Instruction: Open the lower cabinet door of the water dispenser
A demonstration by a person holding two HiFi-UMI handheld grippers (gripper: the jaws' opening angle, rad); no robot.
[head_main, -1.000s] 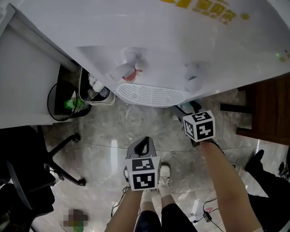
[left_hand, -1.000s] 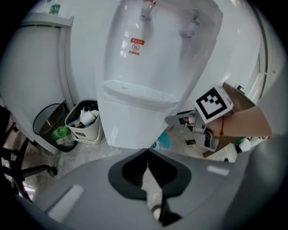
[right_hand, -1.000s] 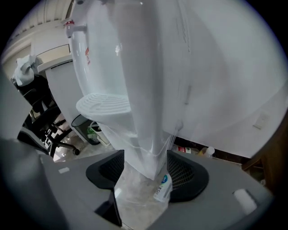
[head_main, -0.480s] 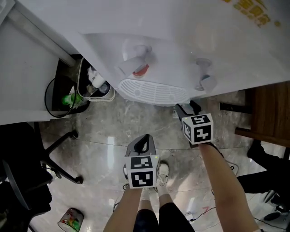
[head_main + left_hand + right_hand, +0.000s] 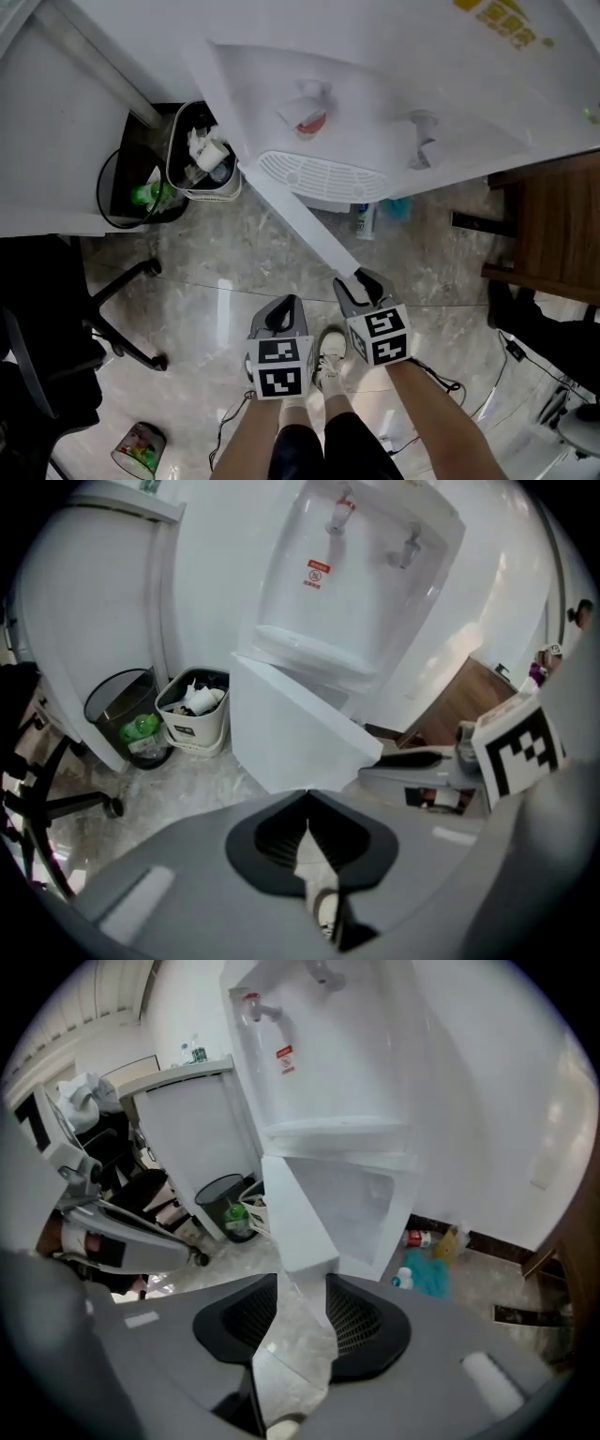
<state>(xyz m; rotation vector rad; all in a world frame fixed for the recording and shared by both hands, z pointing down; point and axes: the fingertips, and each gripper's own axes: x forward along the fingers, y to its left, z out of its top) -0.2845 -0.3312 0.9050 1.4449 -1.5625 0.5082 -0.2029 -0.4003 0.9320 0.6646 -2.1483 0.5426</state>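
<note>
The white water dispenser (image 5: 394, 84) fills the top of the head view. Its lower cabinet door (image 5: 291, 211) stands swung out towards me, edge-on as a long white strip. My right gripper (image 5: 359, 278) sits at the door's free end. In the right gripper view the door's edge (image 5: 300, 1222) stands at the mouth of the right gripper (image 5: 292, 1288), whose jaws are closing; floor shows between the pads. My left gripper (image 5: 284, 305) hangs beside it over the floor, left of the door (image 5: 291, 733). The left gripper (image 5: 307, 799) is shut with nothing in it.
A white bin with rubbish (image 5: 202, 159) and a black mesh bin (image 5: 131, 197) stand left of the dispenser. An office chair (image 5: 56, 337) is at the left, a dark wooden cabinet (image 5: 553, 234) at the right. Bottles (image 5: 364, 220) lie under the dispenser. My shoes (image 5: 328, 352) are below the grippers.
The lower door has swung out from the dispenser. My right gripper has drawn back from under the dispenser towards my feet, staying at the door's end. The left gripper shifted slightly.
</note>
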